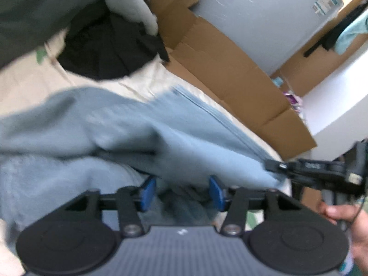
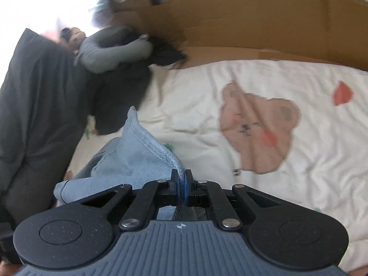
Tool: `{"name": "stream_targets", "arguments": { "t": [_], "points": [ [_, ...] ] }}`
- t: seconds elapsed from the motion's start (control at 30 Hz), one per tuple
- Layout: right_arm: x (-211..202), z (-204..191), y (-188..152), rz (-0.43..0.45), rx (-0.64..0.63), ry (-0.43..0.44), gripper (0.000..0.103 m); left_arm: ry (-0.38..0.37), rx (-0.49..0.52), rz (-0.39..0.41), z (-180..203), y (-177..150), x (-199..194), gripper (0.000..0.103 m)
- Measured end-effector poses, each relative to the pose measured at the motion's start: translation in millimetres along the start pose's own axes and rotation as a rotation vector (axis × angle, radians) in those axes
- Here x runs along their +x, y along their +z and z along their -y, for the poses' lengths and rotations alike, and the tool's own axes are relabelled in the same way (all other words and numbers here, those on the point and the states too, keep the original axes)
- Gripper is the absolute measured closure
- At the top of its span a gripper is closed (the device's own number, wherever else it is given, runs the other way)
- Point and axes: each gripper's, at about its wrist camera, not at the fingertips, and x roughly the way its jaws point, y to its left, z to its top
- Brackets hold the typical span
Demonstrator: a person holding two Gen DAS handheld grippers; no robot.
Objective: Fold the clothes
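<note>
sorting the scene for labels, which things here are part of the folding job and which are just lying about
In the job:
- light blue garment
- right gripper, shut on its edge
- left gripper, open

Lying about:
- black clothes
- grey garment
- cardboard boxes
- bear-print sheet

We see a cream bedspread (image 2: 264,73) printed with a bear (image 2: 255,133), brown cardboard (image 1: 230,73) along its far edge, glare top left.

The jeans (image 1: 142,138) are motion-blurred and cut off at left; a dark pile (image 2: 39,105) at left runs off-frame, blurred.
</note>
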Motion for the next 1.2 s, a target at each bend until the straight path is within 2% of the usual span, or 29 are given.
{"name": "stream_targets", "arguments": {
  "t": [0.03,0.07,0.27,0.4,0.6,0.73,0.83,0.97,1.07,1.2],
  "points": [
    [-4.7,6.0,0.2,0.013,0.01,-0.019,0.102,0.013,0.006,0.007,-0.6,2.4,-2.5,0.044],
    [-9.3,12.5,0.5,0.025,0.024,-0.036,0.102,-0.006,0.001,0.007,-3.3,3.8,-5.2,0.039],
    [-33.0,48.2,-8.4,0.04,0.074,-0.13,0.102,0.041,-0.032,0.038,-22.1,9.1,-10.9,0.039],
    [-48.4,68.4,-18.3,0.037,0.109,-0.191,0.102,0.104,-0.048,0.046,-41.7,12.8,-17.6,0.039],
    [-71.4,93.6,-27.1,0.068,0.174,-0.247,0.101,0.193,-0.061,0.073,-73.2,25.9,-32.4,0.032],
    [-79.8,108.3,-33.7,0.07,0.207,-0.282,0.101,0.285,-0.121,0.084,-102.6,26.9,-41.2,0.029],
    [-84.5,116.5,-40.3,0.063,0.223,-0.312,0.101,0.37,-0.252,0.071,-131.3,18.3,-42.7,0.026],
    [-89.9,132.7,-54.1,0.044,0.283,-0.361,0.101,0.424,-0.346,0.075,-158.7,12.2,-44.6,0.026],
    [-92.6,144.9,-67.4,0.025,0.331,-0.398,0.101,0.428,-0.39,0.093,-173.9,14.5,-42.2,0.025],
    [-99.3,160.4,-82.7,0.009,0.369,-0.449,0.101,0.417,-0.398,0.099,-186.3,19.6,-33.1,0.023]
  ]
}}
